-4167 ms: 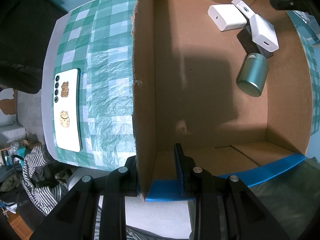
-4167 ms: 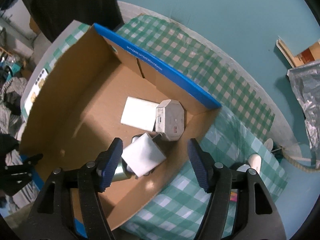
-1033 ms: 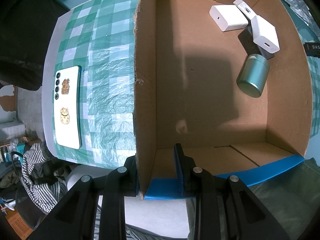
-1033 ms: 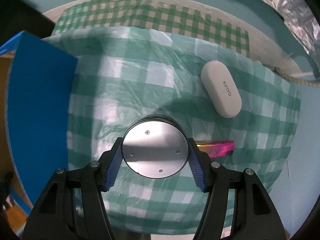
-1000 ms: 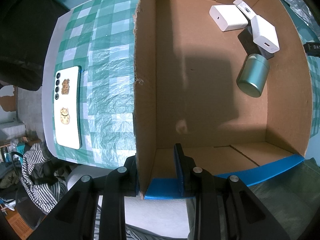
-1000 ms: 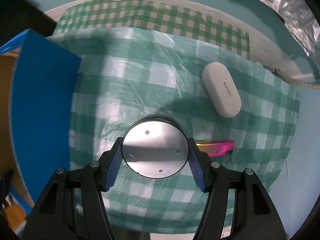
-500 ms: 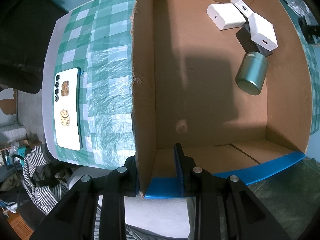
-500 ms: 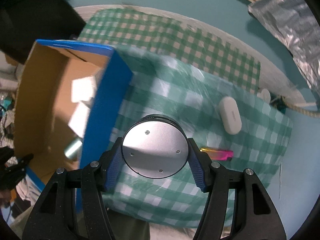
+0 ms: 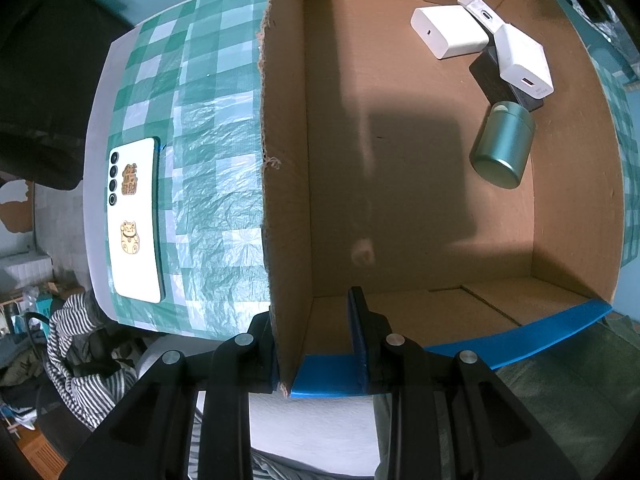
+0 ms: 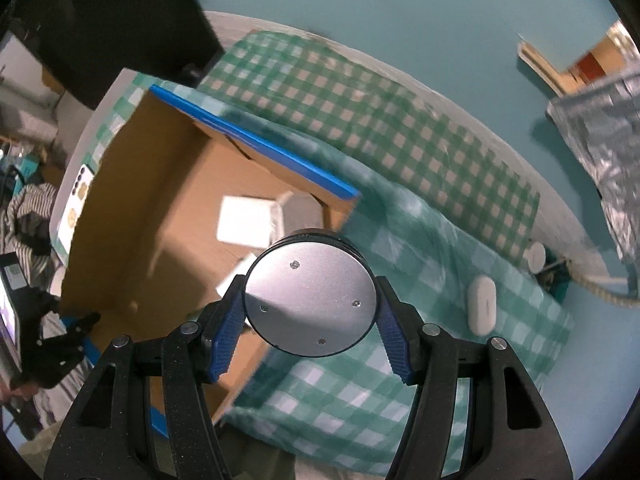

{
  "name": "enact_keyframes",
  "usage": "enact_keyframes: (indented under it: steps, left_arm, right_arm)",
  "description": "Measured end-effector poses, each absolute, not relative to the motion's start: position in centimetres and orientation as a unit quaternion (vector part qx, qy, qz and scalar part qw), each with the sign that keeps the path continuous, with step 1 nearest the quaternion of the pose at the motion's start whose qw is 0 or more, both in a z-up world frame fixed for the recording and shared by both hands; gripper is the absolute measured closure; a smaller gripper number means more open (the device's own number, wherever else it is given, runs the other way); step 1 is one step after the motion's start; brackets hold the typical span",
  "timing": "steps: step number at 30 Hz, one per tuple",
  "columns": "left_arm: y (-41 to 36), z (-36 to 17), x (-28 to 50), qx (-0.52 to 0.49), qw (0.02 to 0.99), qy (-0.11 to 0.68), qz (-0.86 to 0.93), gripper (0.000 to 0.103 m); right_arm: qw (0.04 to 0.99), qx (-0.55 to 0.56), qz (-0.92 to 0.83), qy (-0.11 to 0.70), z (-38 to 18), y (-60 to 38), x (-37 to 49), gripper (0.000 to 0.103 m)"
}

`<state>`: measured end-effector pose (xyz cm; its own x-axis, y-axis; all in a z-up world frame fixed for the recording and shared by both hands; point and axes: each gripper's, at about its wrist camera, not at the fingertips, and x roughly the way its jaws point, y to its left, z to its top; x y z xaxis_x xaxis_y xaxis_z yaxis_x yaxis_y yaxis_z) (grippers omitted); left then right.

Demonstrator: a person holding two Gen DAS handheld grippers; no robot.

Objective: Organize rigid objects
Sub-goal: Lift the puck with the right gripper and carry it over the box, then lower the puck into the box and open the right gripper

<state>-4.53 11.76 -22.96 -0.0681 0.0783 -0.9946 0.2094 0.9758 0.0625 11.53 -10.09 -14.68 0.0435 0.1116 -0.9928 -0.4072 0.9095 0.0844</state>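
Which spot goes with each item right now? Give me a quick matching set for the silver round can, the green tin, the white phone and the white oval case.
Items:
1. silver round can
2. green tin
3. white phone
4. white oval case

Places:
A. lying on its side inside the cardboard box
B. on the checked cloth beside the box's torn wall
C. between the right gripper fingers
D. on the checked cloth, near its far edge

Pairs: 1-C, 2-A, 3-B, 4-D

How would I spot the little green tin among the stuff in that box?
Find the open cardboard box on the checked cloth. Its contents cluster in one corner. The green tin is the only round metal thing, lying on its side beside the white chargers.
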Motion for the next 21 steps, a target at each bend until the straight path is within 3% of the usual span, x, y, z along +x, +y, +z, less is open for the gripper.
enact_keyframes:
  steps: [21]
  left_arm:
    - [11.4,-22.8,-4.5,0.101,0.676,0.729,-0.049,0.076]
  right_arm:
    - [0.679,-0.187,0.218,0.676,-20.6,-4.4,12.1,0.041]
